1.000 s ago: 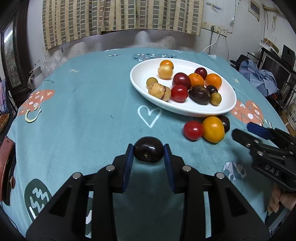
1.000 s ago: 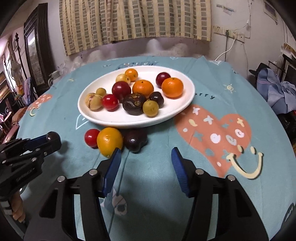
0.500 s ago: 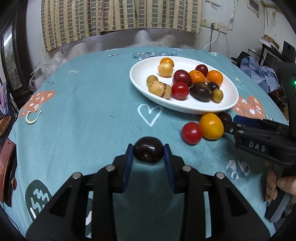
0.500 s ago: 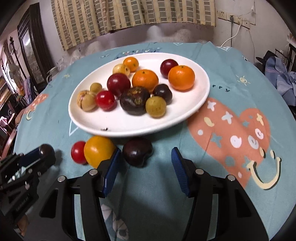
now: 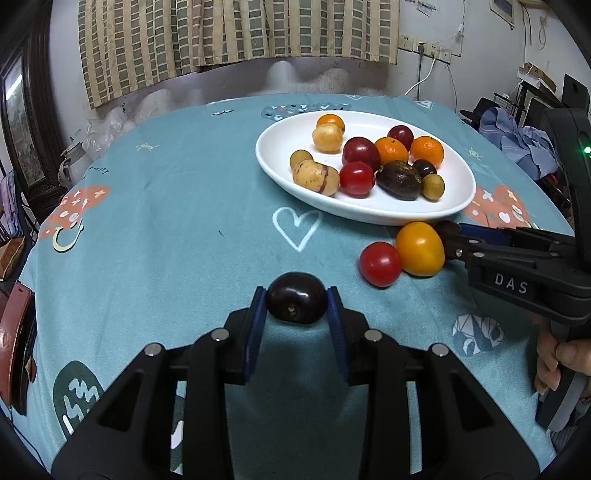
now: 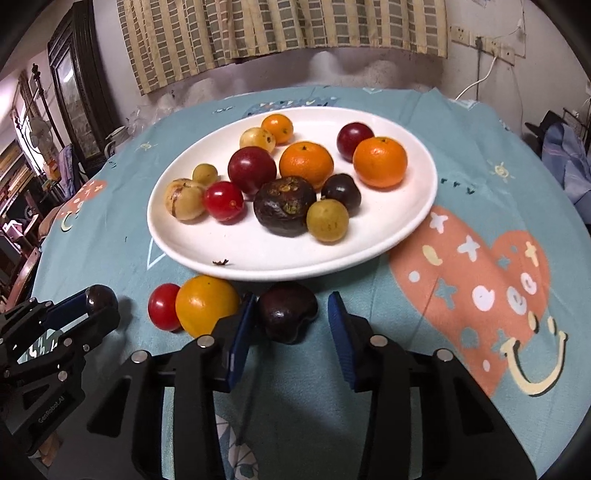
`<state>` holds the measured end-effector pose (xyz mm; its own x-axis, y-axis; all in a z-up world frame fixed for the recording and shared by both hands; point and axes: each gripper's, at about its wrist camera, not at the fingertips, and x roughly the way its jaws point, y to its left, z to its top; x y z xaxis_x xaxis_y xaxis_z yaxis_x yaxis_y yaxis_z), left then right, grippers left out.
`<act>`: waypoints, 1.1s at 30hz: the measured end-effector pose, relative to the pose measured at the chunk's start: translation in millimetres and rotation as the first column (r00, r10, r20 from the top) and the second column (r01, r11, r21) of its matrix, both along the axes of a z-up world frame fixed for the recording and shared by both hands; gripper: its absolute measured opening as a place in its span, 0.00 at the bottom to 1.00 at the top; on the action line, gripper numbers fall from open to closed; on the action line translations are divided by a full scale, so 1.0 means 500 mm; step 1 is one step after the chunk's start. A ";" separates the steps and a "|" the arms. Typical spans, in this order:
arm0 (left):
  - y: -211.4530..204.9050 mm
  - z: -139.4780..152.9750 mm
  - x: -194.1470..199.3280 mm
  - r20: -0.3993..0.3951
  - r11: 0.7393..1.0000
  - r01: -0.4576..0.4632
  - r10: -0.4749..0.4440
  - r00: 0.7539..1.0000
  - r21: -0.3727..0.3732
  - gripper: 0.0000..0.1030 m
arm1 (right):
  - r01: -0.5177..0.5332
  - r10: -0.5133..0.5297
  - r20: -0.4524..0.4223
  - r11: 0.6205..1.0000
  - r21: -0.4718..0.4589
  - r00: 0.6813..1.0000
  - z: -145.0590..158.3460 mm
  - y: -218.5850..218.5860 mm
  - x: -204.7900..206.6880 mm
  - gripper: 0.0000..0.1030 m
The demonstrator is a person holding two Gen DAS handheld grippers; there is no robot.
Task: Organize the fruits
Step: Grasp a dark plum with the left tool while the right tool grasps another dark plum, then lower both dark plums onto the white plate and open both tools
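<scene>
Checked curtain (image 5: 236,33) on a pale wall (image 5: 424,22) — wall sockets (image 5: 428,50), dark wooden cabinet (image 6: 79,81), heaped clothes (image 5: 517,144).

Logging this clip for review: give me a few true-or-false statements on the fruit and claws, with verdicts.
1. The left claw holds a dark plum. True.
2. The right claw is empty of fruit. False: a dark fruit sits between its closing jaws; the right pad is still clear of it.
3. A red tomato lies on the cloth beside the yellow fruit. True.
4. The plate holds only oranges. False: mixed fruit.
</scene>
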<state>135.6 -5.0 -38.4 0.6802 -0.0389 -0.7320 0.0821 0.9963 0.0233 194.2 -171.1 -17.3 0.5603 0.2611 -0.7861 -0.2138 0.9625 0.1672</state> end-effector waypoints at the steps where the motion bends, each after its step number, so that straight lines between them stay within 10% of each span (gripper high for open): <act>1: 0.000 0.000 0.000 0.001 1.000 0.000 0.000 1.000 0.000 0.32 | -0.004 0.004 -0.001 1.000 0.000 1.000 0.000 0.001 0.000 0.38; 21: -0.003 0.013 -0.014 -0.009 0.997 0.038 -0.038 0.999 -0.061 0.33 | -0.066 0.064 0.125 0.998 0.012 0.990 0.073 0.001 -0.178 0.31; 33: -0.008 0.133 0.211 0.061 0.998 -0.003 0.006 0.998 -0.058 0.33 | 0.048 -0.060 0.152 0.996 0.081 0.987 0.167 -0.030 0.089 0.31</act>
